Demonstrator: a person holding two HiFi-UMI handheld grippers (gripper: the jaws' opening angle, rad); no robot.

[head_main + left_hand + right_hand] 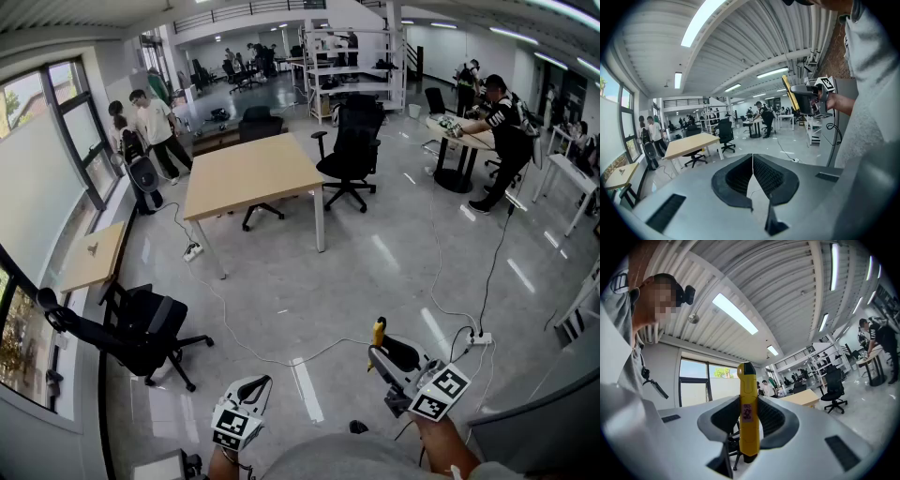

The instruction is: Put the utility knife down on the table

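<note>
A person stands in an open-plan office with a gripper in each hand. The right gripper is clamped on a yellow knife, which stands upright between the jaws with its black tip uppermost, held in the air above the grey floor. In the right gripper view the knife fills the gap between the ribbed pads. The left gripper is low at the person's left, its jaws together with nothing between them. The wooden table stands well apart from the knife, across the floor, with a black chair beside it.
</note>
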